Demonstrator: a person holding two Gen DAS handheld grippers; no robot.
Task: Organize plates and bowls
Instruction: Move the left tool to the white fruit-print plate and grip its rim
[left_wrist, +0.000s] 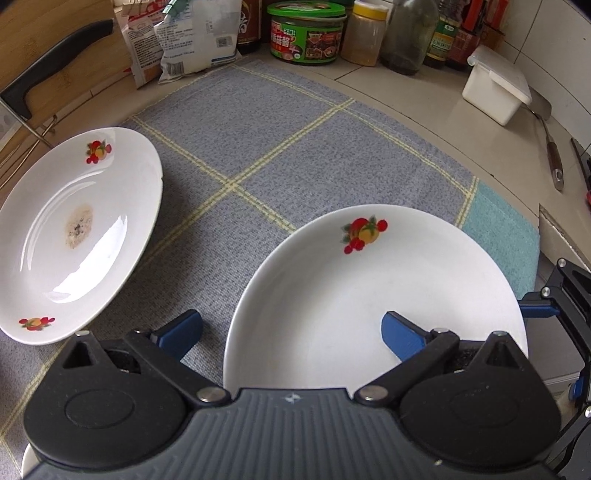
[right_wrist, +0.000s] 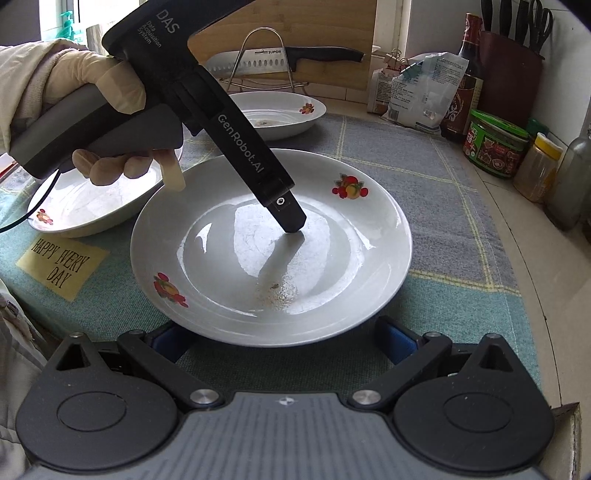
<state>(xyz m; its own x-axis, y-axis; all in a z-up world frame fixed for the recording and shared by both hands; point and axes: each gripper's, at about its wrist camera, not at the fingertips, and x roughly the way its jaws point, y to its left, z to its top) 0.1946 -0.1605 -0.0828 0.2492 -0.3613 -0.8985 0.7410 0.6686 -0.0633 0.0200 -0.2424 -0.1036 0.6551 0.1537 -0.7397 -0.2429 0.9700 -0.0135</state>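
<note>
Three white plates with fruit prints lie on a checked cloth (left_wrist: 295, 147). My left gripper (left_wrist: 290, 325) is open over the middle plate (left_wrist: 369, 288): its right finger hangs above the plate's inside and its left finger is past the rim. In the right wrist view the left gripper (right_wrist: 293, 221) dips to the centre of this plate (right_wrist: 229, 266). My right gripper (right_wrist: 284, 332) is open at the plate's near rim, which hides its fingertips. A stained plate (left_wrist: 74, 229) sits further off (right_wrist: 288, 114). The third plate (right_wrist: 92, 199) lies under a gloved hand (right_wrist: 110, 88).
Jars, bottles and food bags (left_wrist: 306, 33) line the back of the counter. A knife rests on a wire rack (right_wrist: 266, 55) against a cutting board. A white box (left_wrist: 495, 85) and a spatula (left_wrist: 550, 147) lie right of the cloth. A counter edge (right_wrist: 569, 424) is near right.
</note>
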